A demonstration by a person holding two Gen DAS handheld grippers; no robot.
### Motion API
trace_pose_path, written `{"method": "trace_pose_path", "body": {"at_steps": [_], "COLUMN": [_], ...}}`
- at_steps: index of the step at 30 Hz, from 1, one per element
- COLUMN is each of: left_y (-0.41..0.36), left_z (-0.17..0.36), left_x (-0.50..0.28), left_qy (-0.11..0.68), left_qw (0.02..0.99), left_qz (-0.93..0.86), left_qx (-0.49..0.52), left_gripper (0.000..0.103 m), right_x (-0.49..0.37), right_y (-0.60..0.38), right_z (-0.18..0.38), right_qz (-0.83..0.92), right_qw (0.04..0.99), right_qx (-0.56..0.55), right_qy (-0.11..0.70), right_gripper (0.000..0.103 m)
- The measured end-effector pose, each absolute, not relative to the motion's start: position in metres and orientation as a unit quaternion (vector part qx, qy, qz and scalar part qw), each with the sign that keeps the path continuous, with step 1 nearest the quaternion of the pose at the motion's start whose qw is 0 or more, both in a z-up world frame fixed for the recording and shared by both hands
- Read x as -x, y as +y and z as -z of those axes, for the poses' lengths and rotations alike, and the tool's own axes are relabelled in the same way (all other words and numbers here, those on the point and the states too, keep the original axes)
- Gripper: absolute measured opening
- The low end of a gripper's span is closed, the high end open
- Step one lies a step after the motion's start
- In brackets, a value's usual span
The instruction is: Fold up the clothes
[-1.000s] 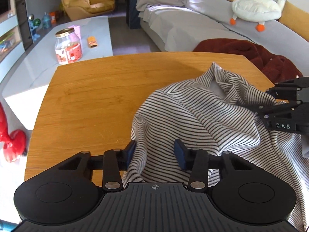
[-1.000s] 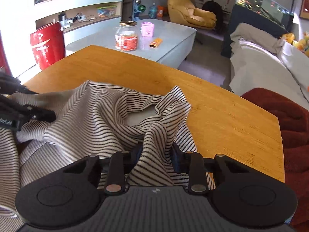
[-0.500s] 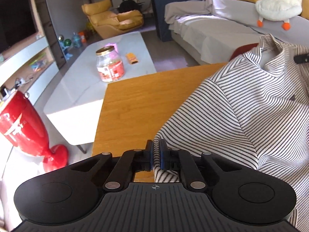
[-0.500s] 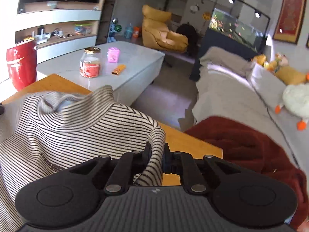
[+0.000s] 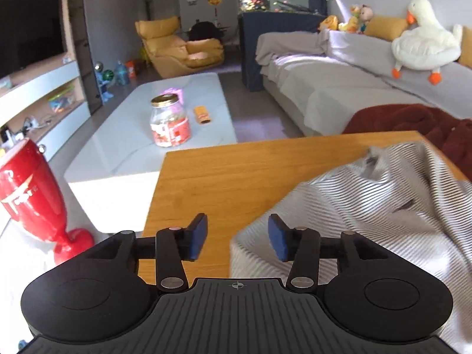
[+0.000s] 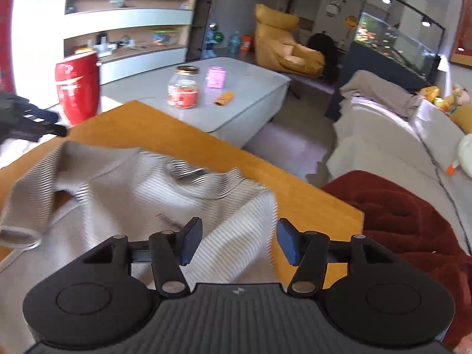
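Striped shirt (image 5: 368, 206) (blurred) on wooden table (image 5: 224, 177), left gripper (image 5: 236, 237) and right gripper (image 6: 236, 242) opening, gripping nothing

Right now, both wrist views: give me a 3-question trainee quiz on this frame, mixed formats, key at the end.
1. True or false: the left hand-held gripper is clamped on the striped shirt.
2. Multiple choice: the striped shirt lies on A) the white coffee table, B) the wooden table, C) the sofa.
3. Fill in: the glass jar with the red label stands on the ____ coffee table.

Key
1. False. Its jaws are opening, and no cloth is pinched between the pads.
2. B
3. white
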State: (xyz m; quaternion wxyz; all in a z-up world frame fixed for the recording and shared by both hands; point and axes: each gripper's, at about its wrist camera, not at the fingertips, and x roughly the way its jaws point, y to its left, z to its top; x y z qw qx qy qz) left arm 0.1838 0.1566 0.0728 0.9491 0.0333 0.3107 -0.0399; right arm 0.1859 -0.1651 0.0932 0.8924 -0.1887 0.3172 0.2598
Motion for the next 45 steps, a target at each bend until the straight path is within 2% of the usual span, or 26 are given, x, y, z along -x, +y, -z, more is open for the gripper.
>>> {"method": "trace_pose_path", "body": {"at_steps": [5,10,11,13,14,23,29,31,35,41,43,45], "left_y": [0.116,0.088,0.085,0.083,0.084,0.120,0.141,0.143,0.135,0.108,0.101,0.100], "left_z": [-0.073,-0.065,-0.063,-0.063,-0.063,-0.069,-0.068,-0.068,-0.066,-0.045,-0.033,-0.026], "left_x": [-0.174,-0.166,-0.165,-0.162,-0.161,-0.143,-0.129,-0.121,-0.092,-0.068,-0.071,-0.079], "left_qy": [0.309,0.315,0.317,0.321,0.321,0.325,0.331,0.336,0.338,0.358,0.361,0.367], "left_qw": [0.944,0.937,0.936,0.934,0.935,0.939,0.939,0.936,0.928,0.901,0.897,0.896], "left_qz": [0.115,0.150,0.153,0.154,0.151,0.109,0.096,0.102,0.133,0.180,0.167,0.146], "left_qx": [-0.009,-0.017,-0.019,-0.021,-0.023,-0.007,-0.007,-0.020,-0.084,-0.168,-0.195,-0.204], "left_gripper": [0.071,0.080,0.081,0.083,0.085,0.094,0.095,0.095,0.096,0.095,0.086,0.038], "right_x": [-0.107,-0.059,-0.057,-0.059,-0.065,-0.184,-0.259,-0.268,-0.269,-0.261,-0.256,-0.250], "right_y": [-0.153,-0.142,-0.142,-0.143,-0.147,-0.267,-0.352,-0.361,-0.352,-0.307,-0.289,-0.266], "right_z": [-0.079,-0.037,-0.031,-0.029,-0.036,-0.162,-0.169,-0.159,-0.146,-0.149,-0.148,-0.144], "right_qz": [-0.367,-0.375,-0.361,-0.341,-0.321,-0.087,0.076,0.103,0.084,-0.011,-0.051,-0.100], "right_qw": [0.824,0.784,0.790,0.804,0.817,0.947,0.949,0.944,0.949,0.956,0.953,0.942], "right_qx": [0.212,0.279,0.289,0.291,0.288,0.158,0.134,0.133,0.118,0.055,0.020,-0.016], "right_qy": [0.376,0.408,0.402,0.392,0.382,0.265,0.276,0.283,0.281,0.286,0.297,0.321], "right_gripper": [0.057,0.056,0.046,0.016,0.011,0.011,0.015,0.020,0.049,0.051,0.052,0.052]}}
